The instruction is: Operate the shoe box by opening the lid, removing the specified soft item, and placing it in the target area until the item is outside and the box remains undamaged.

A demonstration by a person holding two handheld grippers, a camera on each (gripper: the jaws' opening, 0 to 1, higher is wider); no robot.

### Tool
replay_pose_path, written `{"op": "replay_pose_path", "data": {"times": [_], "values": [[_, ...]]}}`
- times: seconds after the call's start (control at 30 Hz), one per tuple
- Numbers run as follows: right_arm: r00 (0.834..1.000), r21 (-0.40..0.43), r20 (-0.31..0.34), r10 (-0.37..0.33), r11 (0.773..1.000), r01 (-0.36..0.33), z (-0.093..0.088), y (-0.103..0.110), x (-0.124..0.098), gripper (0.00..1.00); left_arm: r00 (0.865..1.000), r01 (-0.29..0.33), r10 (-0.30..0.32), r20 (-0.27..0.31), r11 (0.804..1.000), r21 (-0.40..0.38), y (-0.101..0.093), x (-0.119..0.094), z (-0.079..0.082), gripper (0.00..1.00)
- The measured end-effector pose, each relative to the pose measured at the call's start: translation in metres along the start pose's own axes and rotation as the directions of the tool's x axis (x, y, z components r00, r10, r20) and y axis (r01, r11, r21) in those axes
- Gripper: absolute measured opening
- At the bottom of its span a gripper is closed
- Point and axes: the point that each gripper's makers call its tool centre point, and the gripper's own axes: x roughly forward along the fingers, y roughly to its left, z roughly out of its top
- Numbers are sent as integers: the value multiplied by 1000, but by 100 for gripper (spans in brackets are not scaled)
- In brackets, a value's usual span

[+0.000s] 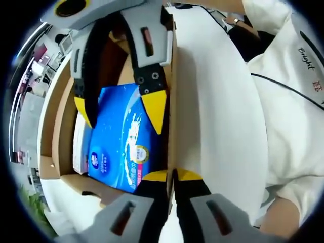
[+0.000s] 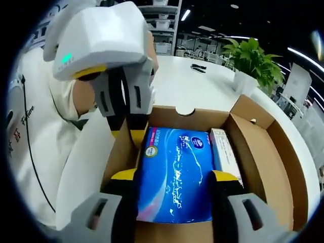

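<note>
The box [image 2: 263,152] stands open on the white worktop [image 2: 202,86], its lid already folded back, and the blue pack [image 2: 177,174] lies flat inside it, against the wall on the person's side, with a thin white carton [image 2: 225,152] just beside it on the far side. In the right gripper view the pack's long axis runs straight away from the camera, in line with the right gripper [image 2: 174,177]. That gripper's fingers [image 2: 124,177] are spread wide and reach down on either side of the pack, one along each long edge; whether the pads already touch the wrapper cannot be told, and nothing is lifted yet. So the right gripper is the nearer one and the one lined up for the grasp: the pack sits directly between its fingers, and the coming move looks like a squeeze across the short width, then a straight lift clear of the walls. The left gripper [image 1: 173,174] is closed on the box wall [image 1: 172,101] next to the pack, fingertips pinched together over the cardboard edge, which should steady the box during the pull. The soft wrapper may buckle under the squeeze.
</note>
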Motion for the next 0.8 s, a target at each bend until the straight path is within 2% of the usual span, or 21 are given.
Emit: {"op": "replay_pose_path", "data": {"times": [0.33,0.8], "values": [[1000,-11,-21,-2,1000,1,-1,-3,-3,49,1000,-1,1,-9,1000,-3,0,0,-1,3],[999,-6,-48,9,1000,-9,-12,1,-15,49,1000,2,-2,-10,1000,-5,-1,-1,-1,3]]}}
